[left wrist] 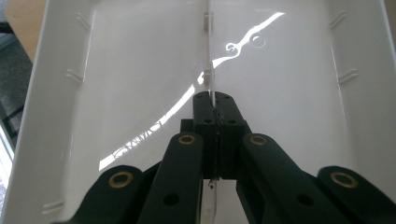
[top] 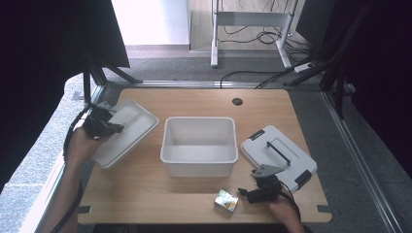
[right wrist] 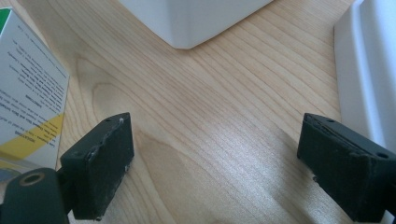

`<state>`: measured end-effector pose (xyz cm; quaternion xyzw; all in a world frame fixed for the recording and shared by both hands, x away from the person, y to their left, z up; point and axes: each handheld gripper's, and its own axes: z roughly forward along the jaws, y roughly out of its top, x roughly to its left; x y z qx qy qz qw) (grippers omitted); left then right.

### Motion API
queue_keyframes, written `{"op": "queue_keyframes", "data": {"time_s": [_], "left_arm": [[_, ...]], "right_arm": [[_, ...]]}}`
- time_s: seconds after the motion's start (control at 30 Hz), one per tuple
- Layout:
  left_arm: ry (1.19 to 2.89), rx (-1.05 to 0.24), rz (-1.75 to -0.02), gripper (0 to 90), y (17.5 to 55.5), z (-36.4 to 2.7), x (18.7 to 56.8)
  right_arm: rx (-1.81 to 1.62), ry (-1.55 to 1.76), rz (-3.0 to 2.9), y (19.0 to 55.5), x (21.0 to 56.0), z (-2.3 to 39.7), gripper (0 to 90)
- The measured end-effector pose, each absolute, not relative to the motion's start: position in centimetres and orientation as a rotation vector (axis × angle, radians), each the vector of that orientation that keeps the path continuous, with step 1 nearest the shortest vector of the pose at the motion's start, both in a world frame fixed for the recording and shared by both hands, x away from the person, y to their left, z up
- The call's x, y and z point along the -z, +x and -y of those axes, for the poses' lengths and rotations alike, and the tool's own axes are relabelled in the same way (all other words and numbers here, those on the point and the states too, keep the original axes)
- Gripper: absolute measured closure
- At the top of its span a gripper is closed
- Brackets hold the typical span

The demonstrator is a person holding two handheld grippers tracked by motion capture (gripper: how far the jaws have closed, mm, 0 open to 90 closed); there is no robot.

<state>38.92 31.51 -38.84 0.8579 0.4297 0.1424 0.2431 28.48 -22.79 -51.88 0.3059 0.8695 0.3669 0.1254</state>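
A white plastic lid (top: 130, 127) lies tilted at the table's left, one edge resting on the wood. My left gripper (top: 112, 127) is shut on it. In the left gripper view the jaws (left wrist: 212, 100) pinch a thin raised rib running down the middle of the lid's glossy inner face (left wrist: 140, 70). Near the front edge my right gripper (top: 246, 194) rests low over the wood, open with nothing between its fingers (right wrist: 215, 154). A small printed box (top: 226, 201) with green and yellow marks (right wrist: 28, 93) stands just beside its left finger.
An open white bin (top: 199, 119) sits at the centre of the wooden table (top: 145, 187); its corner (right wrist: 196, 23) lies ahead of the right gripper. A second white lid with a black handle and clips (top: 279, 154) lies at the right, its edge (right wrist: 369, 70) close to the right finger.
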Motion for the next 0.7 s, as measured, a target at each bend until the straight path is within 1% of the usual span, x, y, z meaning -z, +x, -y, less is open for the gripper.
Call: {"op": "queue_keyframes", "data": {"time_s": [0.03, 0.23, 0.27, 0.33, 0.7], "left_arm": [[2.346, -0.377, -1.174, 89.0, 38.8, -31.5, 39.9], [2.347, -0.364, -1.187, 89.0, 38.5, -31.3, 43.1], [2.347, -0.364, -1.187, 89.0, 38.5, -31.3, 43.1], [2.332, -0.365, -1.200, 88.9, 38.3, -31.2, 44.5], [2.281, -0.355, -1.241, 88.9, 37.8, -31.1, 48.0]], "right_arm": [[-1.069, 0.892, -2.533, 28.5, 51.9, 22.8, 10.6], [-1.070, 0.892, -2.532, 28.5, 51.9, 22.8, 10.6], [-1.070, 0.892, -2.532, 28.5, 51.9, 22.8, 10.6], [-1.070, 0.892, -2.532, 28.5, 51.9, 22.8, 10.6], [-1.070, 0.891, -2.531, 28.5, 51.9, 22.8, 10.6]]}}
